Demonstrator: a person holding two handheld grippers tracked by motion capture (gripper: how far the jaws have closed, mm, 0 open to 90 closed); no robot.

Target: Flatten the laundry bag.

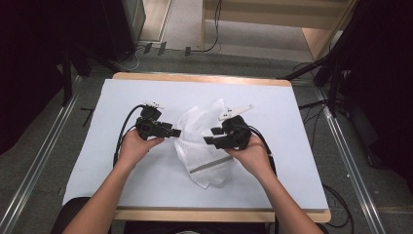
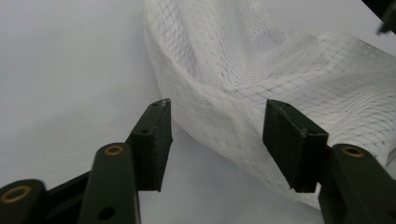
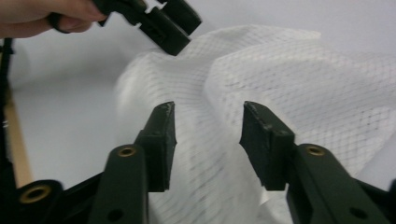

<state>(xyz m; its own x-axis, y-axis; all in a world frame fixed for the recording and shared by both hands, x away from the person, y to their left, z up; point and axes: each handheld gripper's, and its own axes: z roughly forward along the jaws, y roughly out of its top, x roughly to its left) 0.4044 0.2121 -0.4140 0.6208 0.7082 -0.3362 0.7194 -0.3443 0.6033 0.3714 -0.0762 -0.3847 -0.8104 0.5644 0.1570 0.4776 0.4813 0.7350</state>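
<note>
Fingers (image 2: pixel 156 135) of the left gripper (image 1: pixel 171 132) are spread apart with nothing between them yet; a folded edge of the white mesh bag (image 1: pixel 204 141) sits right in the gap, seen from the left gripper view. Same story on the right gripper (image 1: pixel 212 140): its fingers (image 3: pixel 261 140) are held apart and a raised ridge of the mesh is lined up between them, not pinched as far as can be told.

The bag is lying crumpled in the middle of the surface (image 1: pixel 122 175), on the white sheet, with a grey strip (image 1: pixel 210 164) showing near its lower end. Both grippers are parked right at its sides, left at the left edge, right at the right edge.

For the step in hand, probably a two-sided grab to lift or spread the bag, a good bite is needed. The fingers should be pushed a bit further onto the fabric so a proper fold gets caught, not just one thin layer at the rim, since mesh like this likely slips out easily. Closing both sides at about the same time should stop the bag being dragged sideways.

Room-wise it's pretty comfy: plenty of open sheet is left on both sides and toward the far wooden edge (image 1: pixel 202 78). The near edge is closer, so pulling outward or away looks like the safer bet.
</note>
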